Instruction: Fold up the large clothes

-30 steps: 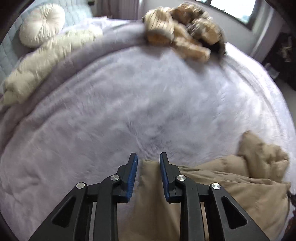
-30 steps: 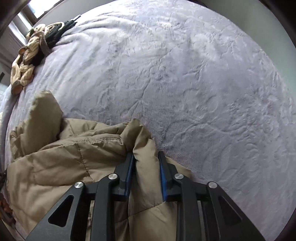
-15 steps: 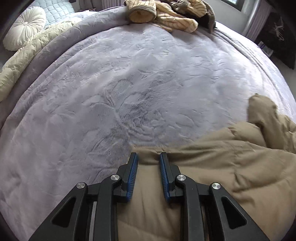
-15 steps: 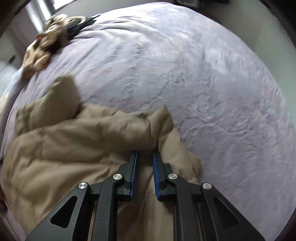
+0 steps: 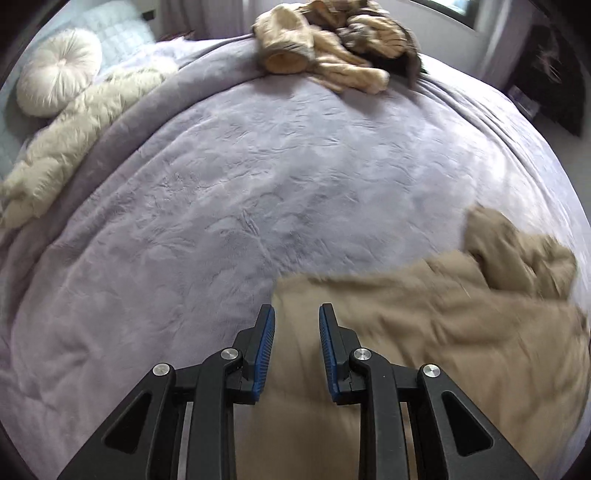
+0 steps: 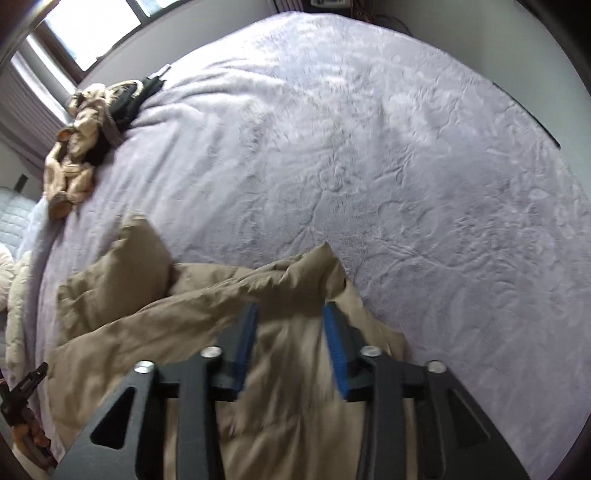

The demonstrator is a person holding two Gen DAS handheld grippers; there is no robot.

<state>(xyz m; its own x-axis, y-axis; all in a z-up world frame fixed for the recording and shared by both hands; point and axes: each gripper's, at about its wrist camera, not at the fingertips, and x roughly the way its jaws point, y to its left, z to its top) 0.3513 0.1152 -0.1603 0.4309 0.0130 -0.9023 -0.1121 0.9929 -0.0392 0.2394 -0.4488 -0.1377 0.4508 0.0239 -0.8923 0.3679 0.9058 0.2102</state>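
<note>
Tan padded jacket lies under and between the right gripper's opening fingers.

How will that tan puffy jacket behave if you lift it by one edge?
The tan quilted jacket would probably flop and drape, since it lies in soft folds. Its puffy padding suggests it is light yet bulky. The smooth fabric might slip from a gripper.

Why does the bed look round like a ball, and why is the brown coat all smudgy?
Both wrist views use a fisheye lens, which bends the flat purple blanket into a dome. In the left wrist view the tan jacket smears from motion; in the right wrist view the opening right gripper blurs too, and the window glares white.
</note>
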